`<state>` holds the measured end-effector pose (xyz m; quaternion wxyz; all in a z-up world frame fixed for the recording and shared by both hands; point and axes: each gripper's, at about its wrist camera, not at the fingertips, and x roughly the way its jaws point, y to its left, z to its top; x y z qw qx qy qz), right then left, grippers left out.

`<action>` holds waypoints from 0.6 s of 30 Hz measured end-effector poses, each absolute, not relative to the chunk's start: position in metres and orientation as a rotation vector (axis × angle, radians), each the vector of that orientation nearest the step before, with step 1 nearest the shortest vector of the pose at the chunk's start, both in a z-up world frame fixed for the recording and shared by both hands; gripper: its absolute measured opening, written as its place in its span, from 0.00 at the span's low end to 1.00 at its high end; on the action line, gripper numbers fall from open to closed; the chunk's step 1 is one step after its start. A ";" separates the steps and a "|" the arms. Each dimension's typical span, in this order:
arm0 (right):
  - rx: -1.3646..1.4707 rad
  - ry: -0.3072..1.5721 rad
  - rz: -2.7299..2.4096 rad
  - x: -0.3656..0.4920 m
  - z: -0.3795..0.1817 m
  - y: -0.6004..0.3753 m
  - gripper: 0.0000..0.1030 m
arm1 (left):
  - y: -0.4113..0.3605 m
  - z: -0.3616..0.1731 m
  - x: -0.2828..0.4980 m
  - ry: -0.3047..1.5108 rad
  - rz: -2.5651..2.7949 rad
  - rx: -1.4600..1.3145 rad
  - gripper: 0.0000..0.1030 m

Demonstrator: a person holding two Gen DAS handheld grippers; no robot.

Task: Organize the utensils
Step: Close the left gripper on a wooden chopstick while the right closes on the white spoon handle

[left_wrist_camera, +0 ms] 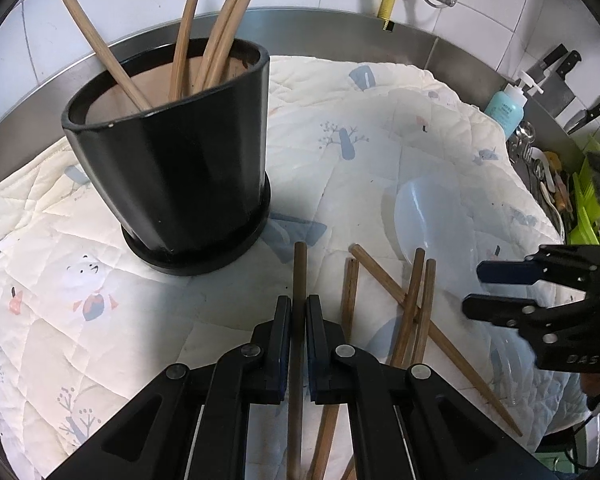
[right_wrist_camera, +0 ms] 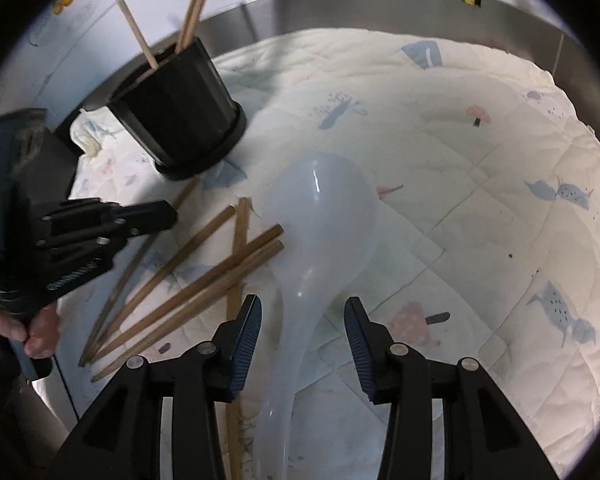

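Observation:
A black utensil pot [left_wrist_camera: 172, 152] holding several light wooden chopsticks stands on a quilted cloth [left_wrist_camera: 40, 280]; it also shows in the right wrist view [right_wrist_camera: 180, 120]. My left gripper [left_wrist_camera: 299, 312] is shut on a dark wooden chopstick [left_wrist_camera: 299, 272] in front of the pot. Several more dark chopsticks [left_wrist_camera: 412, 300] lie crossed to its right, also seen in the right wrist view [right_wrist_camera: 204, 272]. A translucent white ladle [right_wrist_camera: 320, 240] lies on the cloth. My right gripper [right_wrist_camera: 303, 328] is open, its fingers either side of the ladle's handle.
A steel rim [left_wrist_camera: 340, 32] and tiled wall run behind the cloth. At far right are a blue soap bottle [left_wrist_camera: 504, 108], knives [left_wrist_camera: 556, 76], a rack with cutlery [left_wrist_camera: 540, 168] and a green tray [left_wrist_camera: 584, 216].

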<state>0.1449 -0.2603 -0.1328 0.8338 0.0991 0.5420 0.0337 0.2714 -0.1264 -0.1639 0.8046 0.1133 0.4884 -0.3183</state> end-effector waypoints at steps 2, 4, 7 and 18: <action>0.201 1.151 0.061 0.145 -0.135 -0.258 0.46 | -0.125 -0.163 0.270 1.042 -0.683 0.242 0.06; 0.197 1.146 0.049 0.147 -0.135 -0.257 0.46 | -0.124 -0.163 0.269 1.042 -0.683 0.241 0.06; 0.207 1.144 0.025 0.151 -0.136 -0.258 0.46 | -0.123 -0.164 0.269 1.045 -0.681 0.240 0.06; 0.073 1.136 -0.038 0.151 -0.137 -0.245 0.23 | -0.119 -0.160 0.268 1.029 -0.684 0.221 0.06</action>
